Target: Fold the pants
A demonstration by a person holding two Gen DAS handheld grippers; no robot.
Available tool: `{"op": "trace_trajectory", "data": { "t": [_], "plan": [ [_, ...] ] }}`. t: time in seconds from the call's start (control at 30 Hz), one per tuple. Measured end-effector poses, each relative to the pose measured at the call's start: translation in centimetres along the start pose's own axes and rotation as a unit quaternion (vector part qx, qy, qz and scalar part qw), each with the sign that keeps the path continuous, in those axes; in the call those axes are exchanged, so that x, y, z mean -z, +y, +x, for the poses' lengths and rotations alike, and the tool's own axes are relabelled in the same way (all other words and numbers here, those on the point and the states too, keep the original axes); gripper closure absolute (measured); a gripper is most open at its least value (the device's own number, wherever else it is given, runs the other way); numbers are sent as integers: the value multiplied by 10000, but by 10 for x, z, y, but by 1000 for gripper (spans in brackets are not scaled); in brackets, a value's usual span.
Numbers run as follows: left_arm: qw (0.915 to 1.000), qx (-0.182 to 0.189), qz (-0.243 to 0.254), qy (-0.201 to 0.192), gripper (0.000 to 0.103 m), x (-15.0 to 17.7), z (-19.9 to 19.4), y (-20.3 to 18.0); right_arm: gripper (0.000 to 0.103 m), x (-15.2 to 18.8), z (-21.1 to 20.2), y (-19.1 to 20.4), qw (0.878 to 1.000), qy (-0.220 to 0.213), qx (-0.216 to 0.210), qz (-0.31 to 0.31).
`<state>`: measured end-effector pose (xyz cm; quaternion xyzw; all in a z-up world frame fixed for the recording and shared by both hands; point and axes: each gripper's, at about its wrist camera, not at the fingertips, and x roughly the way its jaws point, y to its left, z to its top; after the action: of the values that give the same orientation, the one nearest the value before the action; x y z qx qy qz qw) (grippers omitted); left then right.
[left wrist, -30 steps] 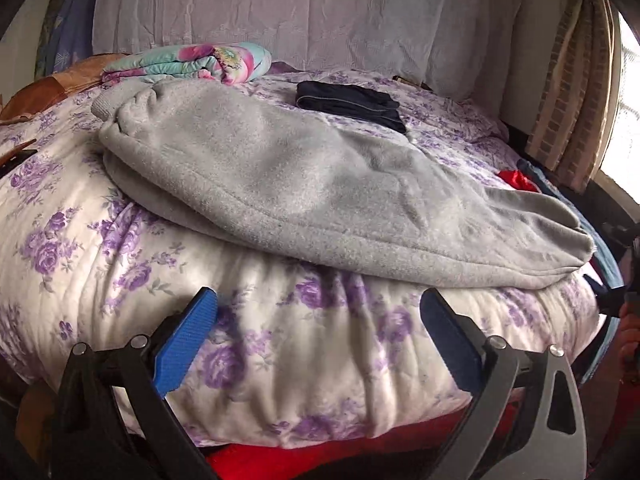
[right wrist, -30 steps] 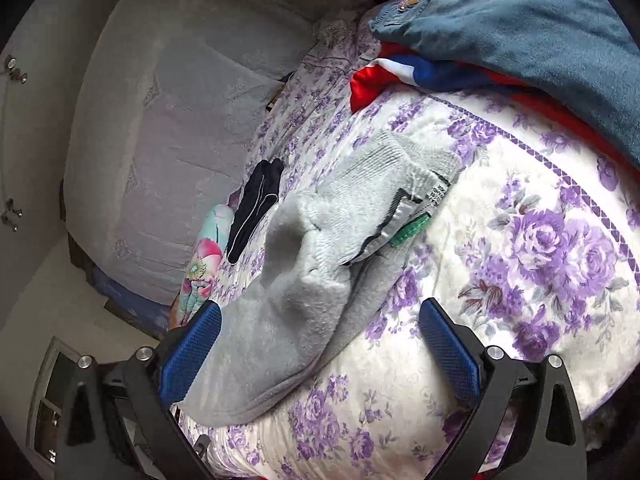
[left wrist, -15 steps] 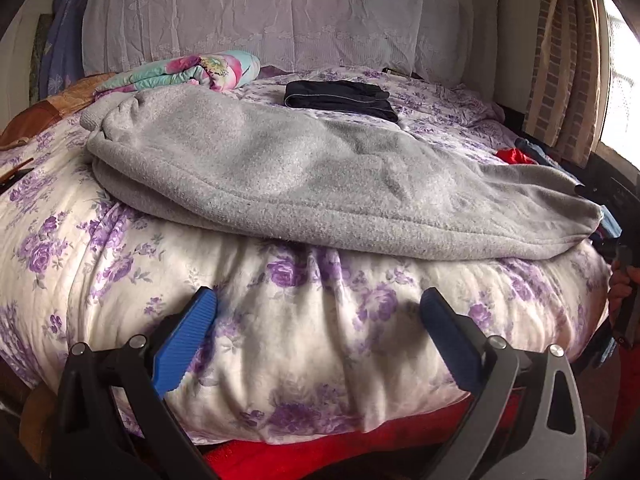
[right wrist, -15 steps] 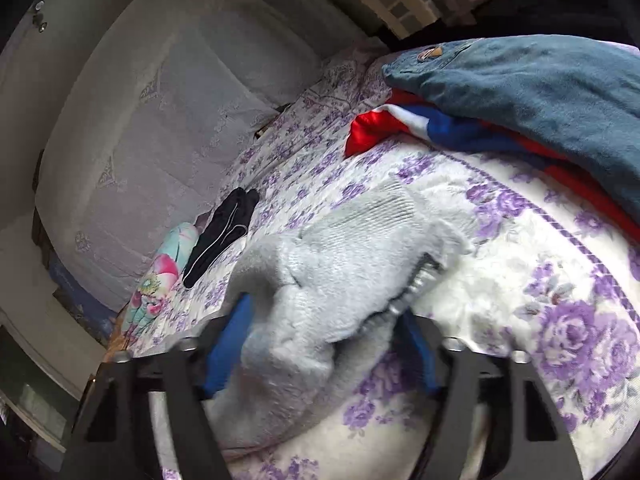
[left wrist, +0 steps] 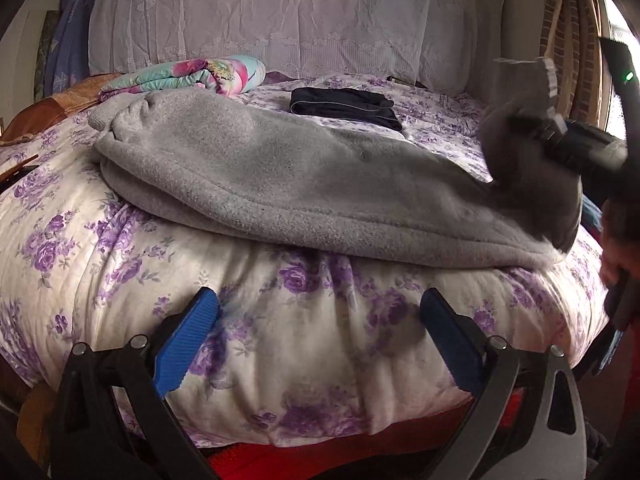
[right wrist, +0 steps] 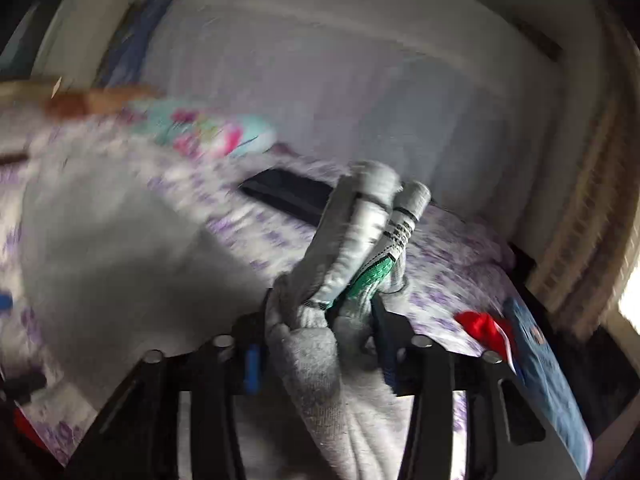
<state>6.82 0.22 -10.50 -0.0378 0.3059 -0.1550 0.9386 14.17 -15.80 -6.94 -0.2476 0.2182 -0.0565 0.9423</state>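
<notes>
Grey fleece pants (left wrist: 280, 176) lie folded lengthwise across a floral bed, legs to the left, waist to the right. My right gripper (right wrist: 320, 320) is shut on the waistband (right wrist: 372, 220), which bunches up between its fingers, and lifts that end off the bed; it shows in the left wrist view (left wrist: 560, 140) at the right. My left gripper (left wrist: 316, 332) is open and empty, low at the near edge of the bed, short of the pants.
Folded dark garment (left wrist: 344, 106) and a colourful rolled blanket (left wrist: 192, 76) lie behind the pants. Red cloth (right wrist: 480, 328) and blue jeans (right wrist: 548, 380) lie at the bed's right end. A lace-covered headboard (left wrist: 280, 20) stands behind; a curtain (left wrist: 568, 40) hangs at right.
My right gripper closed on the waistband and raised it from the bed, swinging toward the pant legs. My left gripper stayed open near the bed's front edge.
</notes>
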Motion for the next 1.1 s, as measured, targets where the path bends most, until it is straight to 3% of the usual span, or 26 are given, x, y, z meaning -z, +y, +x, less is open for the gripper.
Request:
{"op": "trace_trajectory", "data": {
  "t": [0.03, 0.07, 0.13, 0.2, 0.27, 0.3, 0.37, 0.43, 0.53, 0.57, 0.63, 0.67, 0.7, 0.77, 0.93, 1.03, 1.1],
  "plan": [
    [9999, 67, -89, -2, 4, -1, -1, 4, 29, 1, 11, 27, 9986, 167, -305, -409],
    [9998, 137, -166, 5, 4, -2, -1, 7, 29, 5, 19, 50, 9960, 299, -472, -698],
    [9996, 189, -218, -1, 4, -2, -1, 11, 29, 9, 7, 68, 9966, 28, -6, -828],
    [9997, 178, -182, -13, 4, -2, 0, 12, 26, 4, -15, 48, 9974, -133, -670, -241],
    [9999, 125, -100, -3, 4, -1, 2, 10, 13, -2, -39, 15, 9893, -440, -1290, 516],
    [10000, 85, -46, -10, 4, 0, 3, 8, 12, -4, -51, -3, 9838, -647, -1455, 824],
    [10000, -16, 48, -11, 4, 1, 5, 4, 11, -11, -66, -38, 9734, -1005, -1439, 1474],
    [9999, -84, 114, -7, 4, 2, 5, 2, 11, -18, -64, -62, 9690, -1067, -889, 2045],
    [9998, -110, 133, 13, 4, 2, 5, 1, 11, -24, -21, -67, 9736, -503, -375, 2195],
    [9998, -110, 135, 14, 4, 2, 5, 1, 10, -21, 3, -58, 9772, -76, -340, 2094],
    [9998, -111, 138, 19, 4, 2, 5, -1, 7, -2, 69, -17, 9761, 1431, -692, 1483],
    [9998, -110, 136, 20, 4, 2, 5, 0, 6, 4, 80, -6, 9757, 1525, -800, 1352],
    [9998, -116, 140, 27, 4, 2, 5, 0, 4, 2, 69, -20, 9738, 1297, -819, 1676],
    [9998, -110, 150, 24, 4, 2, 5, 1, 4, 8, 66, -36, 9617, 1296, -1179, 2110],
    [9998, -92, 174, 39, 4, 1, 4, 1, 4, 17, 29, -58, 9505, 465, -1216, 2822],
    [9999, 25, 111, 122, 4, -4, 4, 5, 4, 21, 14, -65, 9577, 473, -1002, 2656],
    [9993, 286, -146, 211, 4, -11, 1, 16, 4, 22, 37, -58, 9686, 981, -774, 2151]
  ]
}}
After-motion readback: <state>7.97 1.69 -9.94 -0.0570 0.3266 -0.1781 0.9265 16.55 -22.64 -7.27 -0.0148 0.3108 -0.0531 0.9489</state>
